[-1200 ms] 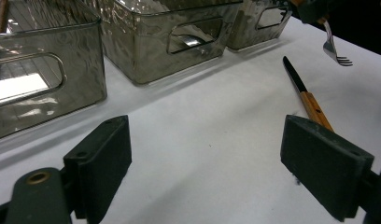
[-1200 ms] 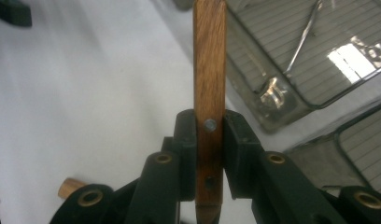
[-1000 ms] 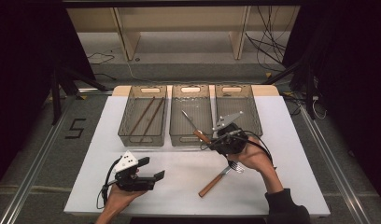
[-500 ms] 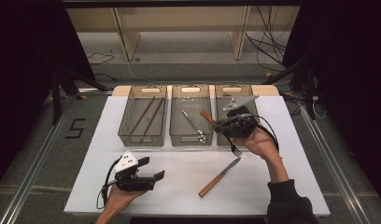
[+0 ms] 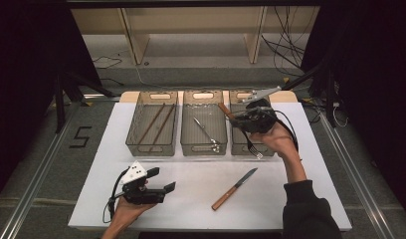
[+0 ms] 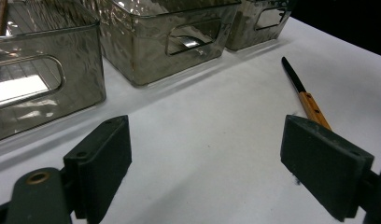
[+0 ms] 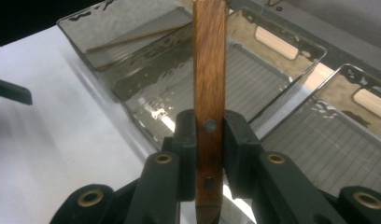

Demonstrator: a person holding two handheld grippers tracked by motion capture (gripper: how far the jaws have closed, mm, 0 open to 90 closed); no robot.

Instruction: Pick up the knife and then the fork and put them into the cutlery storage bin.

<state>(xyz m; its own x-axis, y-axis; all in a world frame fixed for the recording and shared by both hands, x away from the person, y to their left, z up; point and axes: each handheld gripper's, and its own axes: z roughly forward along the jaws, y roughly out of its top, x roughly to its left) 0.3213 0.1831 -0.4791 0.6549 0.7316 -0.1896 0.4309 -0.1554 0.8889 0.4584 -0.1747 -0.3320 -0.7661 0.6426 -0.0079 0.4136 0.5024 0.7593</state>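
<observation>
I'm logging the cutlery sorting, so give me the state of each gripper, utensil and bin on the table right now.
Right gripper: shut on fork handle, above right bin.
Fork: held, tines hanging down.
Left gripper: open, holding nothing.
Knife: lying flat on the table, untouched.
Left bin: holds chopsticks.
Middle bin: holds metal utensil.
Right bin: contents unclear.

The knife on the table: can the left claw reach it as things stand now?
Probably yes. The left claw is open and empty, the knife lies flat beside it, and only bare table lies between them.
</observation>
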